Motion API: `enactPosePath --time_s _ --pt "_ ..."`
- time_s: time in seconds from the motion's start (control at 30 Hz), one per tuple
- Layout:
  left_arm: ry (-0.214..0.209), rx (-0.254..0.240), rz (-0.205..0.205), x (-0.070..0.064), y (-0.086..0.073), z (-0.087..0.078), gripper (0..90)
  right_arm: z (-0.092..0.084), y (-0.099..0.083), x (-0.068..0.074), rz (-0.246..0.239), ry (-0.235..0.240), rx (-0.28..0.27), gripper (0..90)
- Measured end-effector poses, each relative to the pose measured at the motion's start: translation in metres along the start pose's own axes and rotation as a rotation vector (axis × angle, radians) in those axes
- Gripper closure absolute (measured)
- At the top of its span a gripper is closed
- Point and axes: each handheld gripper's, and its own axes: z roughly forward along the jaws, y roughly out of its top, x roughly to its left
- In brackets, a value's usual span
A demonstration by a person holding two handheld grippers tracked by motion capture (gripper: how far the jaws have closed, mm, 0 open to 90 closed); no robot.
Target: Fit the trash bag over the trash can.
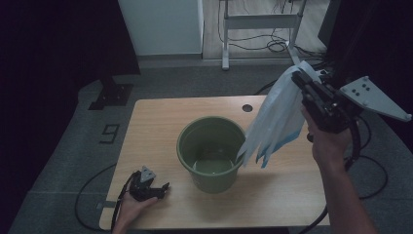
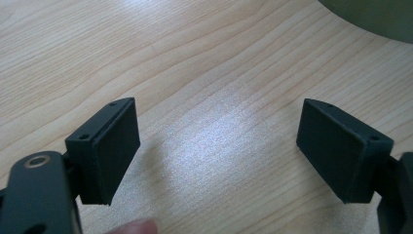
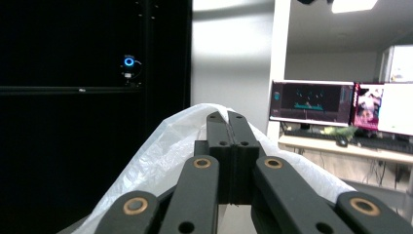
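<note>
A green bucket (image 1: 210,152) stands in the middle of the wooden table (image 1: 272,195), with a little water at its bottom. My right gripper (image 1: 298,78) is raised above the table's right side, shut on a thin white plastic bag (image 1: 272,119) that hangs down with its lower end beside the bucket's right rim. In the right gripper view the jaws are pressed together with the bag (image 3: 160,146) draped over them. My left gripper (image 1: 163,187) lies low at the table's front left, held by a hand. In the left gripper view its jaws stand wide apart over bare wood, with the bucket (image 2: 375,14) at the top right.
A round cable hole (image 1: 247,107) is in the table's far edge. Behind the table are a white cabinet (image 1: 160,24) and a desk frame (image 1: 258,29) with cables on the floor. Monitors (image 3: 336,105) on a desk show in the right gripper view.
</note>
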Motion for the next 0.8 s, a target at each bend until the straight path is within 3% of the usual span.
enactPosePath --time_s 0.17,0.37,0.8 --pt "0.0 -0.002 0.0 0.001 0.0 -0.001 15.6 0.007 0.005 0.015 -0.009 0.036 -0.007 89.1" --pt "0.0 -0.002 0.0 0.002 0.0 -0.001 15.6 0.014 -0.004 0.026 -0.018 0.07 0.022 89.0" --pt "0.0 -0.004 0.002 0.0 0.0 -0.001 15.6 0.016 -0.079 0.036 0.035 0.176 0.176 89.0"
